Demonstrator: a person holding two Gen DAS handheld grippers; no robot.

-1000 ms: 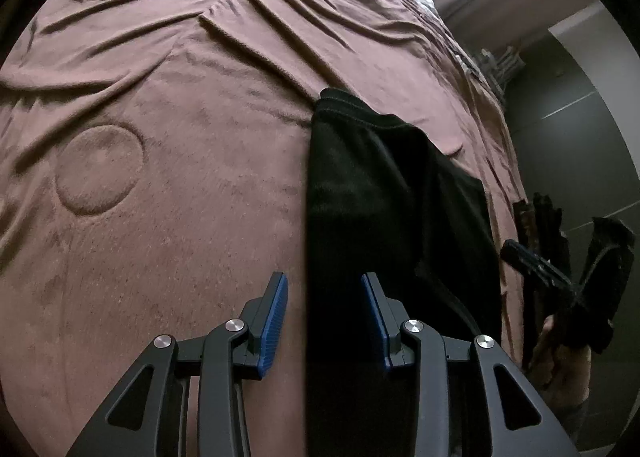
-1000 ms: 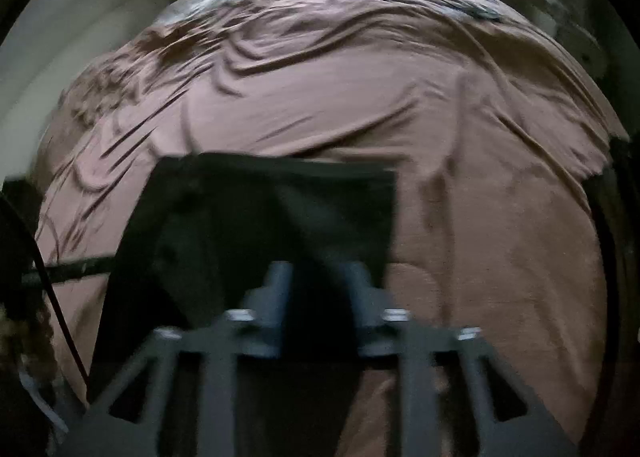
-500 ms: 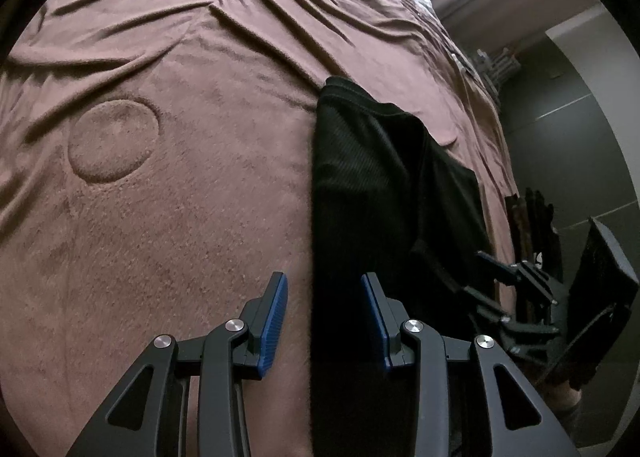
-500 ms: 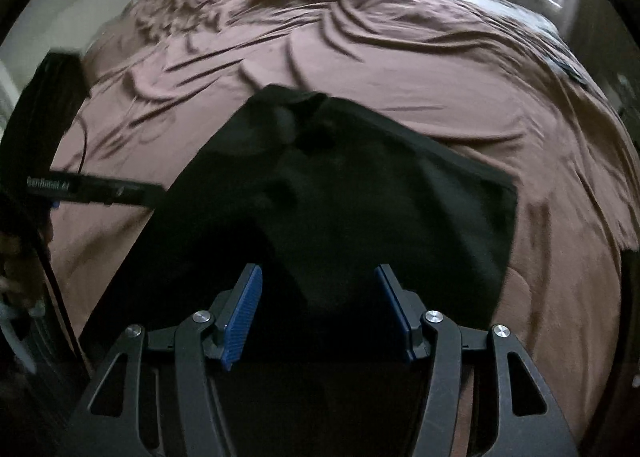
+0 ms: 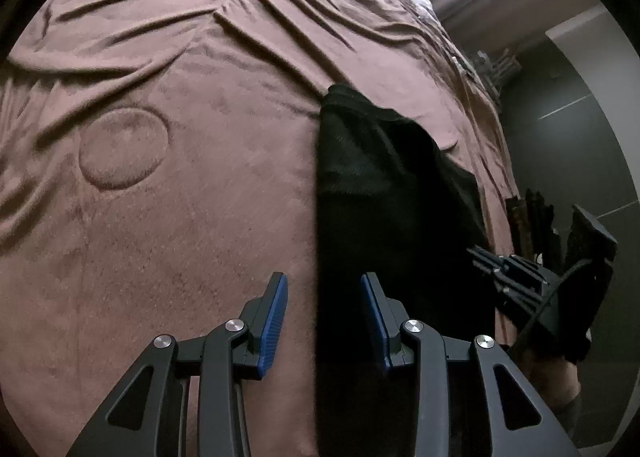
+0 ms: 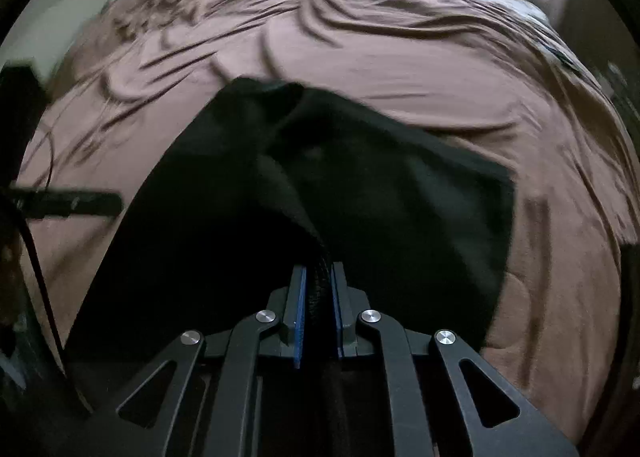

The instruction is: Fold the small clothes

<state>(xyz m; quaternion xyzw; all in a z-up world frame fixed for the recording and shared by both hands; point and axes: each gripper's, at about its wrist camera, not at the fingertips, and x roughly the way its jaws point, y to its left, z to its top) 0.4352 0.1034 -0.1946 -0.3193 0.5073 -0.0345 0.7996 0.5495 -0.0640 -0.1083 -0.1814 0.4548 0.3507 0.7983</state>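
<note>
Black garment [image 5: 384,193] lengthwise away from left claw [image 5: 324,317], on brown blanket [image 5: 180,217]

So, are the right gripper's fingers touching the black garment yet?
Touching. In the right wrist view, the right gripper is closing, with a fold of the black garment pinched between its fingers.

Your garment [image 5: 384,193] is solid black, with a faint ribbed weave showing near its far edge. The blanket [image 5: 200,217] on the bed is plain dusty pink-brown, no print, just one circle pressed into the pile. Both grippers, left [image 5: 323,317] and right [image 6: 318,309], are black with blue pads and silver rivets. Right-hand wall [image 5: 580,145] is dark grey.
</note>
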